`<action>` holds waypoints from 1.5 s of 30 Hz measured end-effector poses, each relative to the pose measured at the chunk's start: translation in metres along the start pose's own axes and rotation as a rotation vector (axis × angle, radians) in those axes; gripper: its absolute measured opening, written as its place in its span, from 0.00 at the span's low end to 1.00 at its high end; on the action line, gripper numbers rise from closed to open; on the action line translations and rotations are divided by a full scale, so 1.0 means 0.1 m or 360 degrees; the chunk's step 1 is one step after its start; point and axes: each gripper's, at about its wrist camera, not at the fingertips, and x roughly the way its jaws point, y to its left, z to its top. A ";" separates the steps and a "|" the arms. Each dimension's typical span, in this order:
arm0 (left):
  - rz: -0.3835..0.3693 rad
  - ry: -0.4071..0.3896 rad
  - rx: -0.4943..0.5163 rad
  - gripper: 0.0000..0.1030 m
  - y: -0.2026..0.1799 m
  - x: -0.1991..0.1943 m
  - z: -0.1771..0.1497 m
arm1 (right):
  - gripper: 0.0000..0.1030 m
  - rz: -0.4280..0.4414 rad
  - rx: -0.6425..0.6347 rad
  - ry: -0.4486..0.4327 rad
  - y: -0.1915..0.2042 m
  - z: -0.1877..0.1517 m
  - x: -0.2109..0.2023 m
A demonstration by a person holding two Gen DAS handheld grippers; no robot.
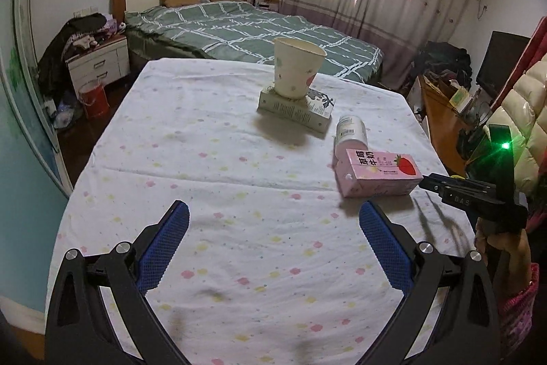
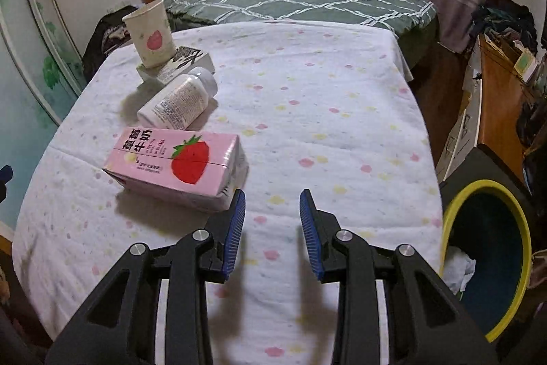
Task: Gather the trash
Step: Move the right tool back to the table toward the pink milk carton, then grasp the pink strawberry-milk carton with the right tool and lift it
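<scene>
The left tool is held above the near part of the counter, its blue-padded fingers spread wide with nothing between them. The right tool is also parted, though less widely, and nothing is gripped by it; its left finger pad is seen just beside the near end of the pink milk carton, and whether the two touch cannot be told from this angle.

The carton (printed with a red strawberry) is lying on its side on the white, flower-dotted cloth that covers the counter. Just behind it a white pill bottle is lying on its side as well, its cap turned toward the far end. Farther back a book lies flat, and a paper cup is standing upright on top of it.

A bin with a yellow rim and dark blue inside is seen beside the counter's right edge, low in the right wrist view, with some crumpled white paper inside it. From the left wrist view the right tool is seen side-on at the counter's right edge, close to the carton, with a green light on its body. A bed with a green checked cover stands beyond the counter.
</scene>
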 end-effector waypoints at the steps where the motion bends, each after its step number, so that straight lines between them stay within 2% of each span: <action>1: 0.0000 0.0002 -0.0002 0.95 -0.01 0.01 0.00 | 0.31 0.0002 -0.0015 0.0002 0.04 0.00 0.00; 7: -0.0017 0.0014 -0.0042 0.95 0.07 0.07 -0.01 | 0.31 0.0092 -0.0110 0.0030 0.34 -0.07 -0.05; 15: -0.0026 0.0010 -0.0075 0.95 0.17 0.08 -0.02 | 0.35 0.0342 -0.0352 0.0116 0.94 -0.22 -0.11; 16: -0.0025 0.0007 -0.0083 0.95 0.19 0.08 -0.02 | 0.41 0.0337 -0.0349 0.0093 0.95 -0.21 -0.15; 19: -0.0026 0.0001 -0.0095 0.95 0.22 0.05 -0.03 | 0.68 0.0301 -0.0319 -0.0006 0.89 -0.17 -0.26; 20: -0.0027 0.0001 -0.0096 0.95 0.23 0.04 -0.03 | 0.73 0.0290 -0.0317 -0.0029 0.88 -0.17 -0.29; 21: -0.0032 0.0003 -0.0097 0.95 0.24 0.05 -0.03 | 0.74 0.0284 -0.0319 -0.0035 0.87 -0.16 -0.29; 32: -0.0077 0.0015 -0.0099 0.95 0.23 0.06 -0.09 | 0.74 0.0255 -0.0414 0.0050 1.04 -0.06 0.11; 40: -0.0084 0.0028 -0.0097 0.95 0.21 0.07 -0.10 | 0.48 0.0296 -0.0365 0.0094 1.04 -0.05 0.24; 45: -0.0091 0.0043 -0.0073 0.95 0.15 0.12 -0.10 | 0.47 0.0340 -0.0350 0.0085 0.97 -0.13 0.15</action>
